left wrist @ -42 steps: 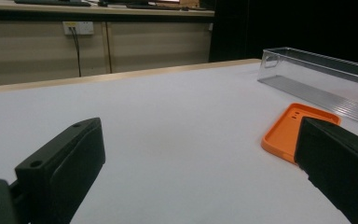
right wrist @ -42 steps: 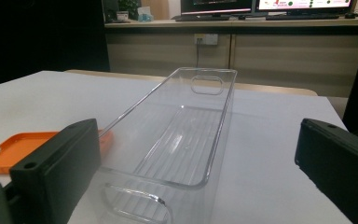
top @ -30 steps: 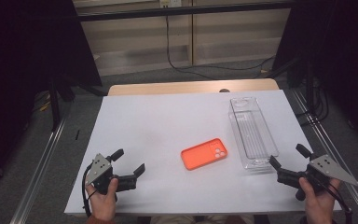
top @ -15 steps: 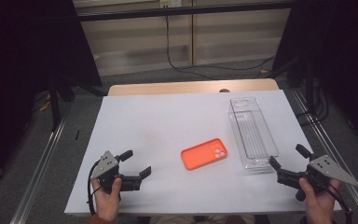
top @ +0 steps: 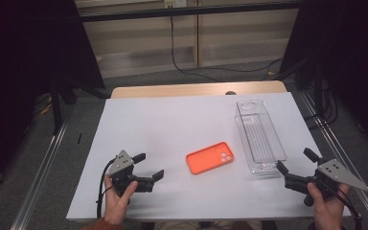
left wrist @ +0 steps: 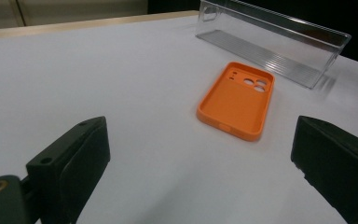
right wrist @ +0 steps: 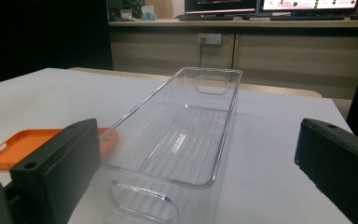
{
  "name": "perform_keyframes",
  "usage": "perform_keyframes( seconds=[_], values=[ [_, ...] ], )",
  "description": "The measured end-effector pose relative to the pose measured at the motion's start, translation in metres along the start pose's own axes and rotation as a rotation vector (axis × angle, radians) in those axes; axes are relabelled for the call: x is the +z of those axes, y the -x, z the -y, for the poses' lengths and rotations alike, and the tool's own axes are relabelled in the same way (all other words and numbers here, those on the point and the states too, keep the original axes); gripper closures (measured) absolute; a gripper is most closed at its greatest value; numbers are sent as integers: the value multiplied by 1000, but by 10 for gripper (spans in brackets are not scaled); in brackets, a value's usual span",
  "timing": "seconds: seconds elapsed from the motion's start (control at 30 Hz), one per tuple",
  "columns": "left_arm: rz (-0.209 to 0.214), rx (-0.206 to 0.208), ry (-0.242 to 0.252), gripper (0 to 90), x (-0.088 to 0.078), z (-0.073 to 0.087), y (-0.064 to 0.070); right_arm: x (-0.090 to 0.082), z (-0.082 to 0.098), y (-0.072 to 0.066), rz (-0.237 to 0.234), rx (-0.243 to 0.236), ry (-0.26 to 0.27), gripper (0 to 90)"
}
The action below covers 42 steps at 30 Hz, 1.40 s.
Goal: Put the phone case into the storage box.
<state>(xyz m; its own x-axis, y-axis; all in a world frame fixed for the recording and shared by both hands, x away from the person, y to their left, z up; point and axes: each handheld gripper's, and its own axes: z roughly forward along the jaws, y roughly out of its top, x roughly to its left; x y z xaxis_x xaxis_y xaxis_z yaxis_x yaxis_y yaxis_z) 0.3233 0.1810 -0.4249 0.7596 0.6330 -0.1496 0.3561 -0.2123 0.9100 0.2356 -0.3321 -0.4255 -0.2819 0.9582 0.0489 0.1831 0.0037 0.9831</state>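
1. The orange phone case (top: 210,157) lies flat on the white table (top: 172,124), a little right of centre in the lower half of the high view.
2. Its long axis runs from lower left to upper right in that view, at a slight tilt; the end with the camera cut-outs points to the upper right, toward the clear bin (top: 259,135).
3. The case is a thin rounded rectangle with a matte, rubbery-looking surface; in the left gripper view (left wrist: 237,100) its low raised rim faces up, with round holes at the far end.
4. The clear bin is a long, narrow box of hard transparent plastic with a ribbed floor and an oval handle slot in each end wall. Its long axis runs almost straight up the high view, at right of centre, with its near end at lower right. It stands just beside the case, without touching it.
5. The left gripper (top: 148,166), at lower left of the high view, points right toward the case. Its jaws have just been narrowing somewhat, yet they stand wide apart with nothing between them.
6. The right gripper (top: 296,160), at lower right, points up-left at the near end of the bin. Its jaws gape, holding nothing.
7. The table top is smooth, matte white, with a wooden edge along its far side.
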Motion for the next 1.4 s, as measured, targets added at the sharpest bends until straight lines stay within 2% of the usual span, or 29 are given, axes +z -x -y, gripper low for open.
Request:
perform_keyframes(
  seconds=[0.1,0.2,0.33,0.43,0.53,0.6,0.73,0.9,1.13,1.2,1.3,1.4],
  values=[
    [7,-3,-1,45,3,-5,2,0,0,0,1,-1,0,0],
    [34,5,-12,44,8,-9,5,0,0,0,1,0,0,0],
    [62,37,-42,45,15,-13,7,0,0,0,2,1,0,0],
    [92,32,-70,50,21,-16,7,0,0,0,2,0,1,0],
    [110,38,-74,50,27,-20,8,0,0,0,1,1,1,0],
    [136,30,-79,48,31,-22,9,0,0,0,1,0,2,0],
    [160,55,-91,39,39,-28,12,0,0,0,0,1,1,0],
    [171,87,-104,38,49,-33,17,0,0,0,1,1,2,0],
    [207,129,-136,36,65,-36,22,0,0,0,0,0,2,0],
    [196,145,-157,25,70,-37,23,0,0,0,1,1,2,0],
    [216,134,-173,24,78,-39,23,0,0,0,1,1,1,0],
    [228,142,-185,25,85,-41,24,0,0,0,1,1,0,0]
  ],
)
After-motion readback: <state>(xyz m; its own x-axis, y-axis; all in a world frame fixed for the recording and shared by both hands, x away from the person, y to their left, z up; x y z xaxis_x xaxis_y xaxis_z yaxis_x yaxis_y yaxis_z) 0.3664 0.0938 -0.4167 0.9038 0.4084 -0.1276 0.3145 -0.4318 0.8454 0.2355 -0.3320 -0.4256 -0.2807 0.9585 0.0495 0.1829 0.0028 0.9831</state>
